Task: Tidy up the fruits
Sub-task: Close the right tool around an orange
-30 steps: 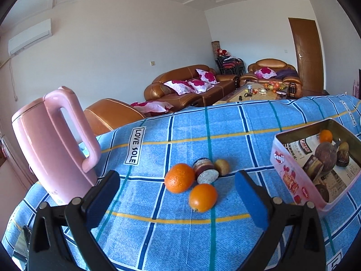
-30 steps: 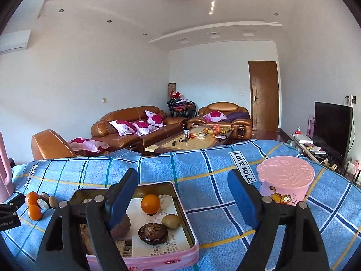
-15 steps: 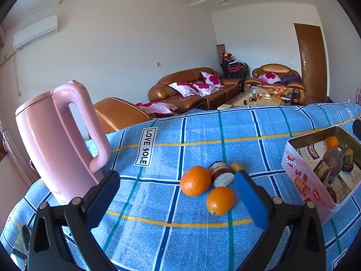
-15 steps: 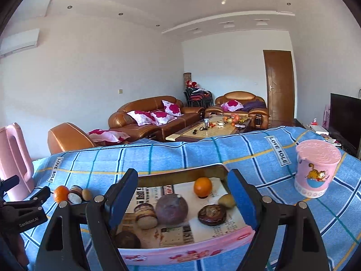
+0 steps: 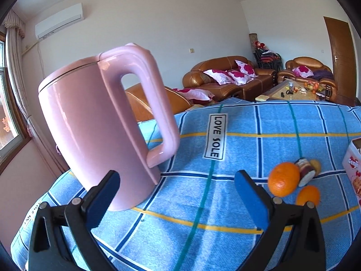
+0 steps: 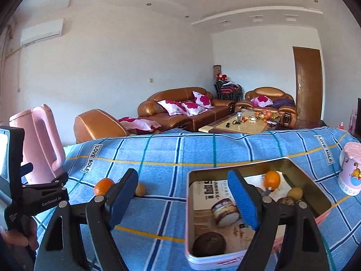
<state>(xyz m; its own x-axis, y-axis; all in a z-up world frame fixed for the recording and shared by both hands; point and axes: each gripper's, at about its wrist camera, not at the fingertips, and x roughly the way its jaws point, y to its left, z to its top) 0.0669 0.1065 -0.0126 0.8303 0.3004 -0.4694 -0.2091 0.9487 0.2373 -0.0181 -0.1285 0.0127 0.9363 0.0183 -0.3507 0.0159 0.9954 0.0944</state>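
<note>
Two oranges (image 5: 283, 179) (image 5: 308, 195), a cut purple fruit (image 5: 305, 174) and a small brown fruit (image 5: 315, 164) lie on the blue checked cloth, right of my open, empty left gripper (image 5: 177, 196). The pink tin (image 6: 227, 258) holds an orange (image 6: 271, 179), a cut purple fruit (image 6: 225, 212), a dark round fruit (image 6: 208, 244) and a brown fruit (image 6: 294, 193). My open, empty right gripper (image 6: 183, 195) hovers over the tin's left edge. The left gripper also shows in the right wrist view (image 6: 45, 189), beside a loose orange (image 6: 102, 185).
A pink kettle (image 5: 97, 124) stands at the table's left end, just ahead of the left gripper. A pink cartoon cup (image 6: 350, 169) stands right of the tin. Sofas and a coffee table lie beyond the table's far edge.
The left gripper has swung left, so the kettle fills its view and the fruits slid right. The right gripper has moved left and down toward the tin's left edge.
</note>
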